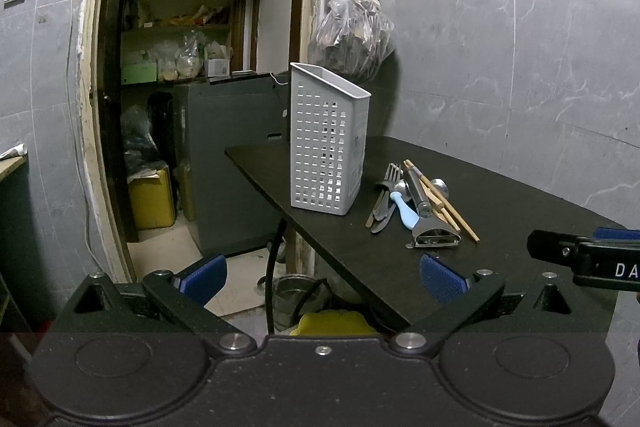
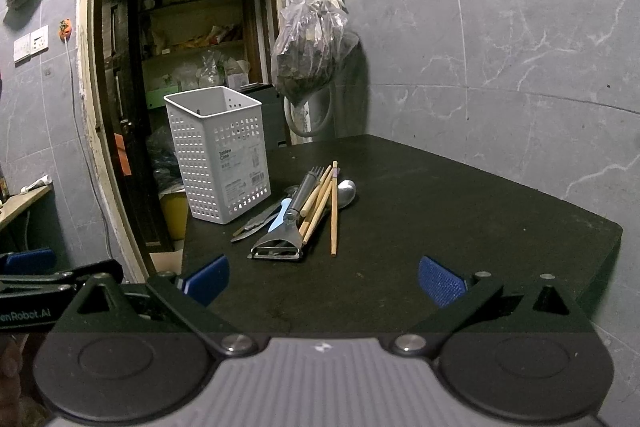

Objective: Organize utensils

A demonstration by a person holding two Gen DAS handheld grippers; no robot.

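A white perforated utensil holder (image 1: 328,139) stands upright and empty on the dark table (image 1: 500,211), near its left edge; it also shows in the right wrist view (image 2: 222,155). Beside it lies a pile of utensils (image 2: 298,211): a metal peeler (image 2: 280,247), wooden chopsticks (image 2: 334,207), a spoon (image 2: 346,193), a fork, knives and a light blue handled tool (image 1: 404,211). My left gripper (image 1: 322,277) is open and empty, in front of the table's near left corner. My right gripper (image 2: 324,279) is open and empty, over the table's front, short of the pile.
An open doorway (image 1: 180,107) left of the table leads to a storeroom with shelves. A plastic bag (image 2: 312,47) hangs on the grey tiled wall behind the table. A yellow container (image 1: 152,199) and a metal bowl (image 1: 296,291) sit on the floor.
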